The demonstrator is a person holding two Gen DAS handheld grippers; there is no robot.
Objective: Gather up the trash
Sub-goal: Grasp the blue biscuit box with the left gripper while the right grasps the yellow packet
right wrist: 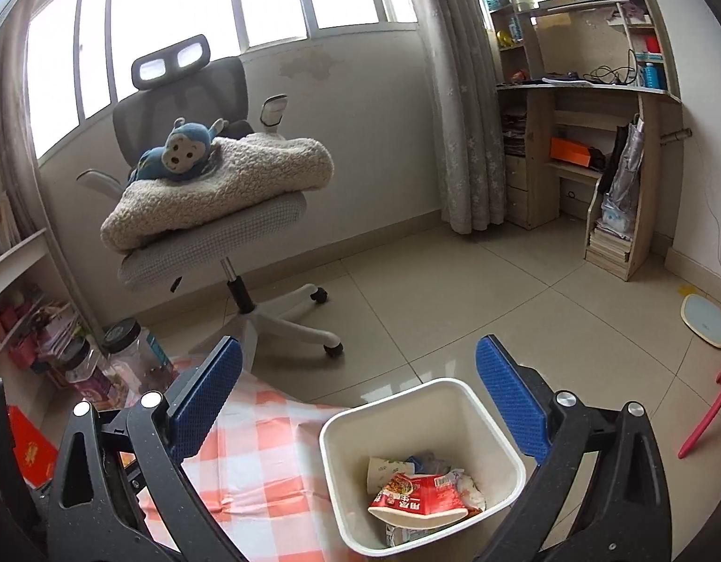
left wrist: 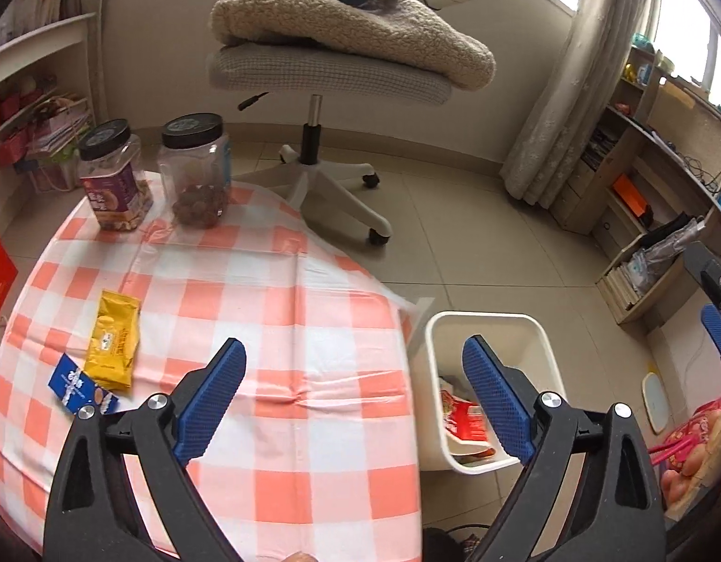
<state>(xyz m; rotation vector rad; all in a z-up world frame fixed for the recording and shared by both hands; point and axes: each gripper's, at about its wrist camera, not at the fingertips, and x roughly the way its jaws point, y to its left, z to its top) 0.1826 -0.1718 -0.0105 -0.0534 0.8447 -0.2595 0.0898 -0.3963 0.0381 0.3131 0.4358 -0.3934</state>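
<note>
Blue-padded and spread wide, the left hand-held gripper [left wrist: 353, 365] hangs over the near edge of the counter [left wrist: 248, 281] with nothing between its fingers. Its left finger stands above the orange-and-white checked cloth, its right finger above the bin.

On the cloth, from the left: a blue snack wrapper [left wrist: 79, 386] lies near the counter's left edge, its corner touching a yellow packet [left wrist: 114, 339] just beside it. Farther back stand two clear jars with black lids, a labelled jar [left wrist: 114, 178] on the left and a jar of brown round things [left wrist: 196, 173] to its right.

Just off the counter's right side, on the tiled floor, sits a white trash bin [right wrist: 473, 403]. Inside it lies a red wrapper [right wrist: 421, 499] on top of other paper scraps.

The right hand-held gripper [right wrist: 358, 388] is also open and empty, its fingers standing either side of the bin's mouth from above; in the left wrist view one of its blue fingers shows at the far right edge.

Beyond the counter, an office chair [right wrist: 206, 234] carries a folded fleece blanket [right wrist: 229, 182] and a blue plush monkey [right wrist: 178, 152].
</note>
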